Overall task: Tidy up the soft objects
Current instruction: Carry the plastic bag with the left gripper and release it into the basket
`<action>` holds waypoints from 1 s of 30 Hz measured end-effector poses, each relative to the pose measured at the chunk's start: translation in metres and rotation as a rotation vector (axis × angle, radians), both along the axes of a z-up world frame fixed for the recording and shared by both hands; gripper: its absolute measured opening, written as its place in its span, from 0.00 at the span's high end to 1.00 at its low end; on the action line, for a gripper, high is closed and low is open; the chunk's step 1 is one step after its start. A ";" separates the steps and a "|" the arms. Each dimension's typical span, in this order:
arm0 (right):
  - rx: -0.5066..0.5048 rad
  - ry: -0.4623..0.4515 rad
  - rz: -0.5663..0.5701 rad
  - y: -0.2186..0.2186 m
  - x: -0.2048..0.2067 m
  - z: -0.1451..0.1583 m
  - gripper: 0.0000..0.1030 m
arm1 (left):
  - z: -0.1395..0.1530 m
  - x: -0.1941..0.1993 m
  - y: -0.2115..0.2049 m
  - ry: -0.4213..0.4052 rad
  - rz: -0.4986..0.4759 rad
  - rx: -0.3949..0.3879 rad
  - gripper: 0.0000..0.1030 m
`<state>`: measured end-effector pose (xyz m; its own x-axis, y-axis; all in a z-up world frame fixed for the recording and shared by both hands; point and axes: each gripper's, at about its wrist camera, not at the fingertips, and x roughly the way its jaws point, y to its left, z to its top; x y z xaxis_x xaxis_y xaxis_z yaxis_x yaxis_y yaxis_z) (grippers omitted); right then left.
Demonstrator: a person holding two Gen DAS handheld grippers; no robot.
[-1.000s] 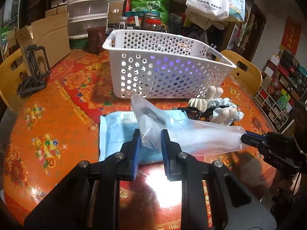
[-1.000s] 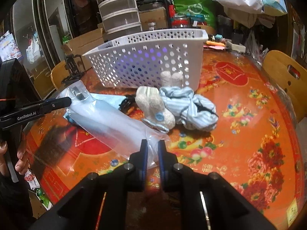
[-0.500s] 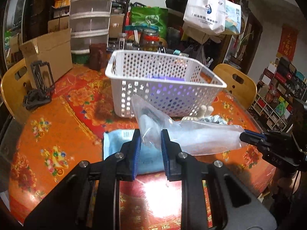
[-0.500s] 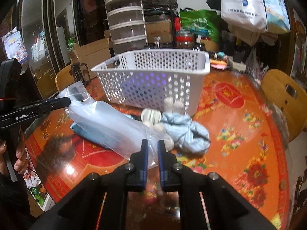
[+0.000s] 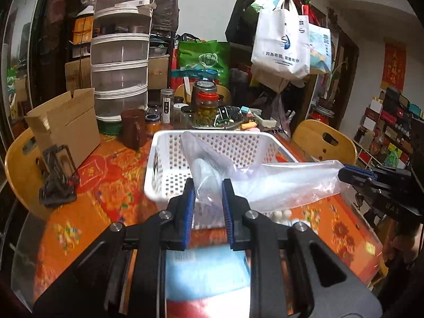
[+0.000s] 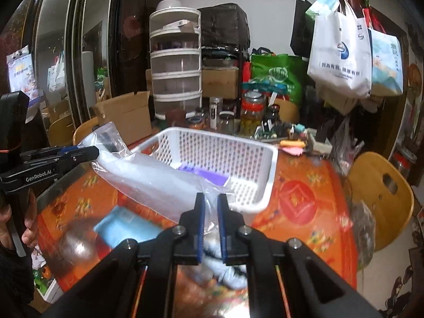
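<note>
A long clear plastic bag point(image 5: 278, 182) with pale soft contents hangs in the air between both grippers, just in front of the white perforated basket point(image 5: 169, 164). My left gripper point(image 5: 208, 185) is shut on one end of the bag. My right gripper point(image 6: 210, 201) is shut on the other end of the bag point(image 6: 148, 180). Each gripper also shows in the other's view: the right gripper point(image 5: 344, 173) at the far right, the left gripper point(image 6: 92, 152) at the left. A purple item point(image 6: 204, 175) lies inside the basket point(image 6: 254, 164). A light blue packet point(image 5: 206, 273) lies on the table below.
The round table has an orange-red floral cloth point(image 5: 111, 193). Light blue and white socks point(image 6: 225, 270) lie under the right gripper. Behind the basket stand jars point(image 5: 206, 106), a brown cup point(image 5: 132, 129), a cardboard box point(image 5: 66, 124) and stacked drawers point(image 5: 119, 69). Yellow chairs point(image 6: 381, 196) ring the table.
Both grippers have risen with the bag, lifting it off the table to the height of the basket's rim. The socks and blue packet stay on the table below.
</note>
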<state>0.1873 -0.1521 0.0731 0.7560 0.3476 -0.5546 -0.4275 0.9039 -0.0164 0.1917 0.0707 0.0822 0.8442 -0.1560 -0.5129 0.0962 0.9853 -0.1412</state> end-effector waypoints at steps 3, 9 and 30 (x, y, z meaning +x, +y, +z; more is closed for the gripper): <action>-0.003 -0.006 -0.006 0.002 0.026 0.010 0.93 | 0.012 0.028 0.002 0.006 0.009 -0.009 0.82; -0.032 0.022 -0.051 0.010 0.082 0.005 0.93 | 0.014 0.103 0.004 0.042 0.038 0.015 0.83; -0.106 0.147 -0.128 0.021 0.166 -0.066 0.94 | -0.075 0.223 -0.003 0.308 0.119 0.140 0.27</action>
